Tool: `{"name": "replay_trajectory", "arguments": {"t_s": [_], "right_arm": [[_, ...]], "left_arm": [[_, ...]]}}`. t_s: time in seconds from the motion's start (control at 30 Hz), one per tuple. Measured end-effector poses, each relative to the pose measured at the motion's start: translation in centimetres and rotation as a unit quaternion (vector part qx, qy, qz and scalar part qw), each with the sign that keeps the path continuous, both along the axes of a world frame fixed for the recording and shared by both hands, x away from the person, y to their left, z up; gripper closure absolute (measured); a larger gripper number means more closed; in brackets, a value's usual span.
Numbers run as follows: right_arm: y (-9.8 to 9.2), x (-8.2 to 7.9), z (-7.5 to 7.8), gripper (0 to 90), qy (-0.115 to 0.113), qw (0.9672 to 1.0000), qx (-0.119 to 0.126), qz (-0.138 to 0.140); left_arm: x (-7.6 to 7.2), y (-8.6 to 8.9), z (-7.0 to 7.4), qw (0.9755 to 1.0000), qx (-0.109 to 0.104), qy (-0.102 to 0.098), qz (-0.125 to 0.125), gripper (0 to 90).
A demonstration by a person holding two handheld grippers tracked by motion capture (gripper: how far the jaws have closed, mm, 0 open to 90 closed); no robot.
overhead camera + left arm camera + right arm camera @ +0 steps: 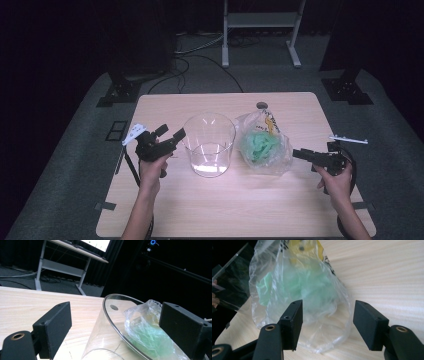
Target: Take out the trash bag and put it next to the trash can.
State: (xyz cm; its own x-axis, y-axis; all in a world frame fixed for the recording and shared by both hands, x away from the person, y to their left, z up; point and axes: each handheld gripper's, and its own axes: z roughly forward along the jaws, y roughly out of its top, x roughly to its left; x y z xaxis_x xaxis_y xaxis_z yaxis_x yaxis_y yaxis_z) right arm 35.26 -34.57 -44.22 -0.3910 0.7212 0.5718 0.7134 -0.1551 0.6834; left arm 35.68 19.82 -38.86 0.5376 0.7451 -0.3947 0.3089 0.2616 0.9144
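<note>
A clear glass cylinder point(210, 150) stands upright in the middle of the wooden table point(225, 205). To its right lies a clear plastic bag point(280, 155) holding pale green material point(257, 145), with a yellow print near its top. My left gripper point(171, 132) is open just left of the glass, its jaws wide apart. In the left gripper view the gripper point(115, 326) looks over the glass rim point(110, 315) toward the bag point(147, 335). My right gripper point(298, 153) is open at the bag's right edge. In the right gripper view its jaws point(327, 321) flank the bag's near end point(324, 337) without pressing it.
A small grey disc point(261, 105) sits at the table's far edge behind the bag. A white stand's legs point(225, 50) and black bases point(117, 92) stand on the grey floor beyond. Bare tabletop lies in front of the glass and bag.
</note>
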Motion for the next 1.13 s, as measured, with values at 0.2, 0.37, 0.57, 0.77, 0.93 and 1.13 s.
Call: {"name": "replay_trajectory", "arguments": {"t_s": [0.2, 0.37, 0.57, 0.77, 0.93, 1.13], "right_arm": [[-0.4, -0.8, -0.8, 40.2, 0.009, 1.0, -0.001, -0.001], [-0.9, -1.6, -1.3, 40.1, 0.009, 0.9999, 0.003, -0.005], [-1.3, -2.4, -1.5, 40.1, 0.007, 0.9999, 0.007, -0.008], [-1.8, -3.5, -1.6, 40.1, -0.003, 0.9999, 0.007, -0.014], [-2.4, -5.1, -2.0, 40.0, -0.008, 0.9993, 0.028, -0.024], [-3.4, -6.3, -2.2, 39.8, -0.019, 0.9954, 0.085, -0.039]], "left_arm": [[0.0, 0.0, 0.0, 1.0, 0.0, 0.0, -0.001, 9.9], [0.0, 0.0, 0.0, 1.0, 0.001, 0.0, -0.001, 10.0], [0.0, 0.0, 0.0, 1.0, 0.001, 0.001, -0.001, 9.9], [0.0, 0.0, 0.0, 1.0, 0.0, 0.001, 0.0, 9.9], [-0.1, 0.1, 0.1, 1.0, -0.001, 0.0, 0.001, 9.9], [-0.4, 0.0, 0.7, 0.9999, 0.0, -0.011, -0.003, 9.9]]}}
